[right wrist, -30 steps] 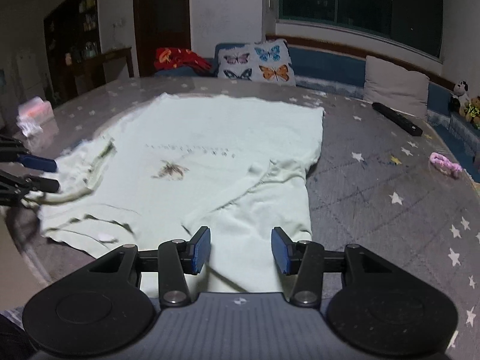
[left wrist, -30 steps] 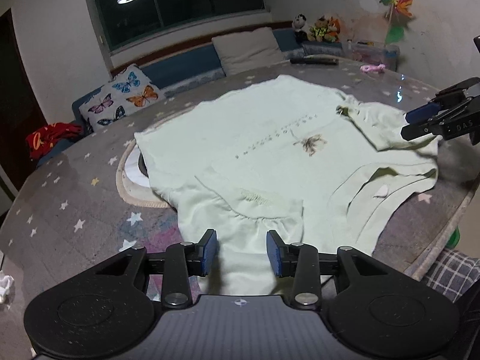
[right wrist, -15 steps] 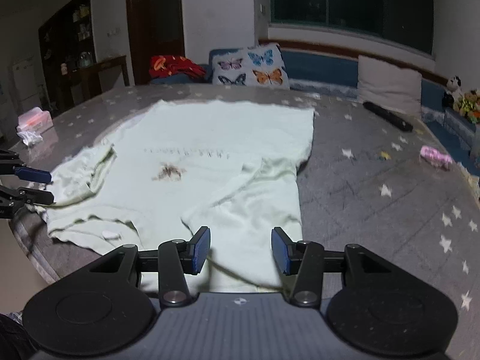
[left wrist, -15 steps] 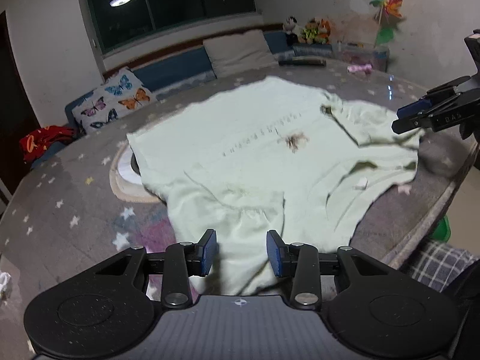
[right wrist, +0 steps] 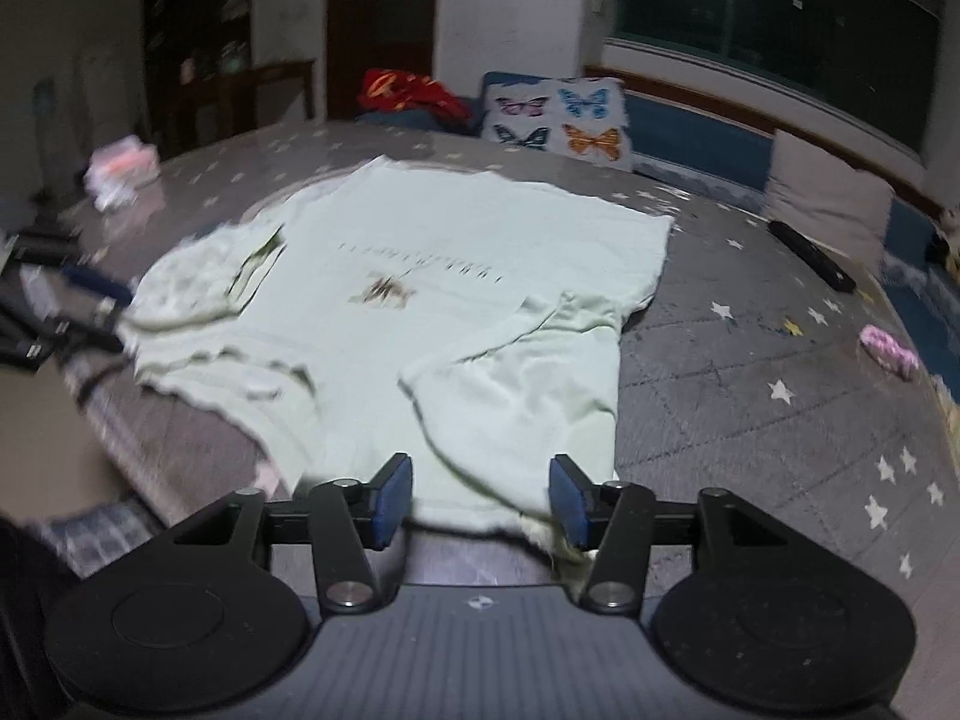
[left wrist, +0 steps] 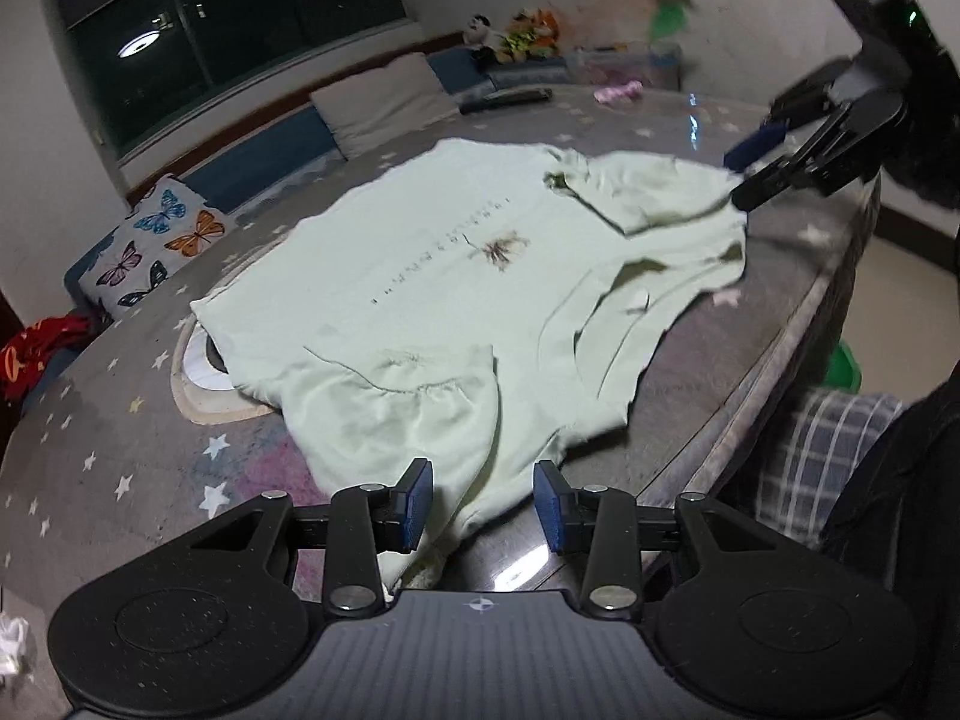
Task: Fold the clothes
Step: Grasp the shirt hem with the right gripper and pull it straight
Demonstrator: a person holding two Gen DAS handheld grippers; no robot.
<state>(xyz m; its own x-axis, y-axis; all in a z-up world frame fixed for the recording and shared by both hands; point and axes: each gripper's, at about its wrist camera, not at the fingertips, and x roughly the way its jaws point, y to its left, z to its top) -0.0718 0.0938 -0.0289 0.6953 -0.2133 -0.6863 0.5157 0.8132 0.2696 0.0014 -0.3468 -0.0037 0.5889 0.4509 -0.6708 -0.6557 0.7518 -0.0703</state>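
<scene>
A pale green T-shirt (left wrist: 456,276) lies flat on the round table (left wrist: 102,420), print side up, both sleeves folded onto the body. My left gripper (left wrist: 483,501) is open over the near sleeve's end; cloth lies under the gap and the pads do not press it. In the right wrist view my right gripper (right wrist: 480,498) hangs over the other sleeve (right wrist: 528,396), its jaws opening, with the hem beside the right pad. Each gripper shows in the other's view: the right gripper (left wrist: 747,171) by the far sleeve, the left gripper (right wrist: 111,312) at the shirt's left edge.
A grey star-patterned cloth covers the table. A black remote (right wrist: 810,255) and a pink object (right wrist: 888,351) lie to the right. A butterfly pillow (right wrist: 558,120) and red cloth (right wrist: 408,90) sit behind. The table edge (left wrist: 780,372) and plaid fabric (left wrist: 810,450) are close.
Both views have rolled and drawn back a little, so the table's near edge now shows under the fingers. The right gripper's jaws stand wider than before. The shirt has kept its place.
</scene>
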